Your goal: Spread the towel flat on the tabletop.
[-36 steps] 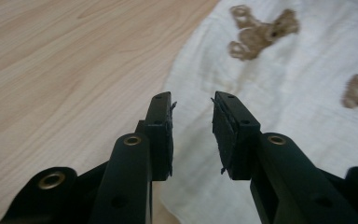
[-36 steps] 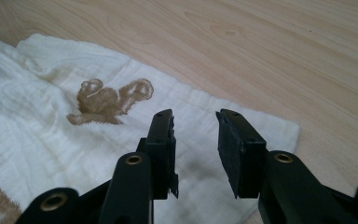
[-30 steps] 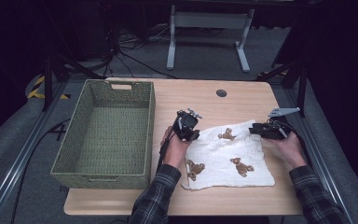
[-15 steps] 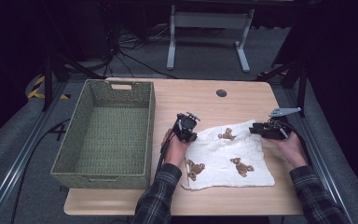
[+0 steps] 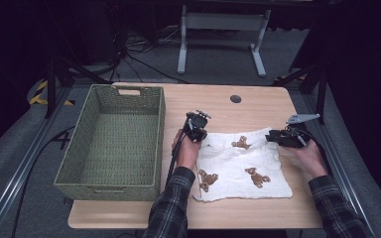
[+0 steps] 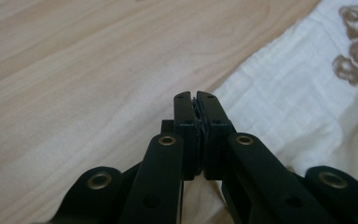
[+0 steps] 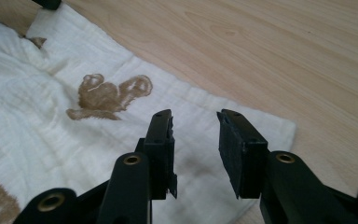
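Note:
A white cloth [image 5: 243,163] printed with brown bears lies spread on the right half of the wooden table [image 5: 258,106]. My left gripper [image 5: 197,133] points down at the cloth's far left edge. In the left gripper view the left gripper [image 6: 196,97] has just been closing and its pads now meet; no cloth [image 6: 298,102] shows between them. My right gripper [image 5: 273,137] hovers at the cloth's far right corner. In the right gripper view the right gripper [image 7: 196,122] stands open above the cloth [image 7: 51,135], with nothing between its pads.
A green woven basket [image 5: 111,90] stands on the table's left half, close to my left hand. A small dark round hole [image 5: 235,98] marks the tabletop at the back. Bare wood lies behind and in front of the cloth.
My left gripper has shifted a little and sunk toward the cloth's edge. The right hand has kept still.

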Action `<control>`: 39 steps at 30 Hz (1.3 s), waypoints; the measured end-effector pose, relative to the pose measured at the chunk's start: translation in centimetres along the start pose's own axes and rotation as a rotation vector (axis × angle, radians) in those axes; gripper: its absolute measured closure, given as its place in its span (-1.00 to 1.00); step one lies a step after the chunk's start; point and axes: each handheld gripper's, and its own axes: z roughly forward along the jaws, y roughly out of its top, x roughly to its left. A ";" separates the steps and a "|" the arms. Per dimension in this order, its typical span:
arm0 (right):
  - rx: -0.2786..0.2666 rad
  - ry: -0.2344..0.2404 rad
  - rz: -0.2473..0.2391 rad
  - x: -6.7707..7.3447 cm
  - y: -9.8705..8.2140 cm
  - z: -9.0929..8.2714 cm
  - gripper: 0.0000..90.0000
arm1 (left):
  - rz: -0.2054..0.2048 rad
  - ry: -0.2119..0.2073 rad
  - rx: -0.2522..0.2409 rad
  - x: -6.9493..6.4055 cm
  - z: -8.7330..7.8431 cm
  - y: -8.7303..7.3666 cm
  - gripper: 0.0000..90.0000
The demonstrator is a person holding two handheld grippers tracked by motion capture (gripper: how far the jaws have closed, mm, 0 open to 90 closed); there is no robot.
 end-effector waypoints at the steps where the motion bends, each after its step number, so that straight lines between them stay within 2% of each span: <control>1: -0.004 -0.006 0.007 -0.3 0.0 0.0 0.45 | -0.002 0.006 -0.003 0.2 0.1 0.2 0.95; 8: 0.008 -0.058 0.034 -2.6 0.0 0.3 0.46 | -0.039 0.032 -0.019 1.5 0.7 1.5 0.95; 11: 0.019 -0.083 0.062 -3.8 -0.1 0.6 0.47 | -0.058 0.040 -0.033 2.1 0.8 1.9 0.95; 14: 0.023 -0.092 0.092 -4.6 -0.1 1.0 0.48 | -0.060 0.033 -0.038 2.4 1.1 2.1 0.95; 15: 0.023 -0.091 0.099 -4.8 -0.1 1.3 0.48 | -0.072 0.032 -0.035 2.5 1.3 2.2 0.95; 18: 0.045 -0.099 0.095 -5.2 0.3 2.2 0.49 | -0.072 0.025 -0.038 2.6 1.5 2.2 0.95; 21: 0.068 -0.097 0.097 -5.3 0.8 3.4 0.54 | -0.077 0.020 -0.035 2.6 1.7 2.1 0.95; 24: 0.103 -0.119 0.092 -5.3 1.0 4.2 0.61 | -0.073 0.013 -0.031 2.7 1.8 2.0 0.95; 27: 0.098 -0.116 0.104 -5.4 0.9 4.2 0.66 | -0.084 0.008 -0.029 2.7 1.9 1.9 0.95; 29: 0.100 -0.116 0.098 -5.4 0.9 4.2 0.83 | -0.078 0.006 -0.031 2.8 1.9 1.9 0.95; 31: 0.101 -0.104 0.100 -5.3 0.9 4.3 0.90 | -0.085 0.004 -0.029 2.8 1.9 1.8 0.95; 34: 0.108 -0.109 0.103 -5.2 1.0 4.2 0.94 | -0.096 0.001 -0.031 2.8 1.8 1.8 0.95; 36: 0.103 -0.121 0.097 -5.3 1.1 4.0 0.94 | -0.090 0.002 -0.037 2.8 1.7 1.9 0.95; 39: 0.069 -0.132 0.087 -5.3 1.5 3.2 0.95 | -0.090 -0.001 -0.057 2.6 1.4 2.1 0.95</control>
